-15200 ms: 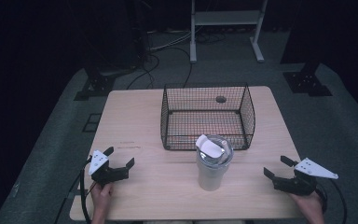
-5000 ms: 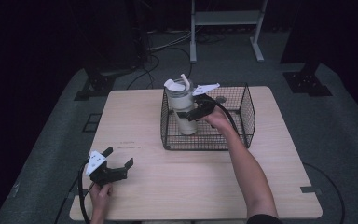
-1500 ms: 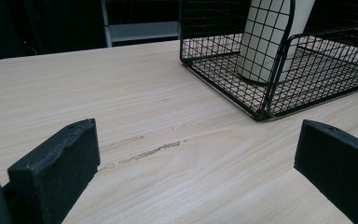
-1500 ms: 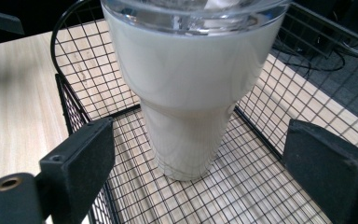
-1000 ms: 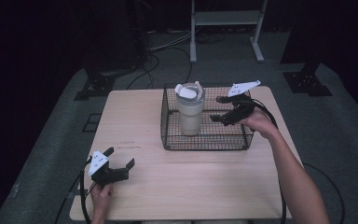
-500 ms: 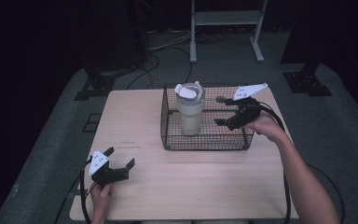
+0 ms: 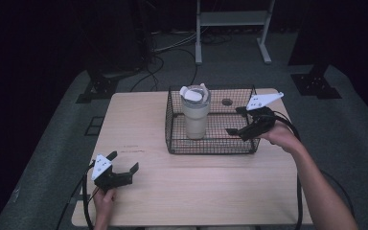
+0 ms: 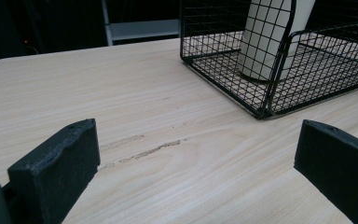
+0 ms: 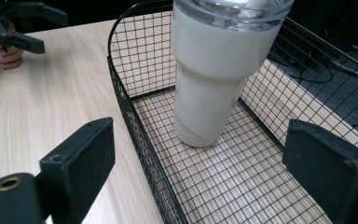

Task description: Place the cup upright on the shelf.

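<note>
Left gripper [image 7: 120, 168]: down at the near left of the worktop [image 7: 148, 124], a hand [image 7: 104, 201] wrapped round it from below, black fingers spread wide with nothing between them.
Left gripper view: those fingers [image 8: 56, 163] frame bare pale wood, and here the grain and a few dark scuffs [image 8: 140, 149] come up clearly, which the high view gives as a faint line at best.
Worktop: light wood, flat, rounded corners, matte.
Basket [image 7: 172, 139]: black wire mesh, rectangular, open-topped, on the far middle of the worktop; its near corner [image 8: 265, 109] rears up close in the left gripper view.
Tumbler [image 7: 195, 115]: upright inside the basket, toward its left end, base on the mesh floor; cream, smooth, narrowing to the foot.
Tumbler, close in: the right gripper view shows a clear rim [image 9: 233, 16] on top and the step in the body; the high view adds a white lid piece tilted on top.
Right gripper [image 7: 239, 122]: at the basket's right end, fingers wide apart, holding nothing, white plate above.
Right gripper view: one finger [image 9: 81, 158] sits outside the basket wall, the other [image 9: 331, 168] over the mesh floor; the tumbler stands apart from both. The left gripper shows far off at top left.
</note>
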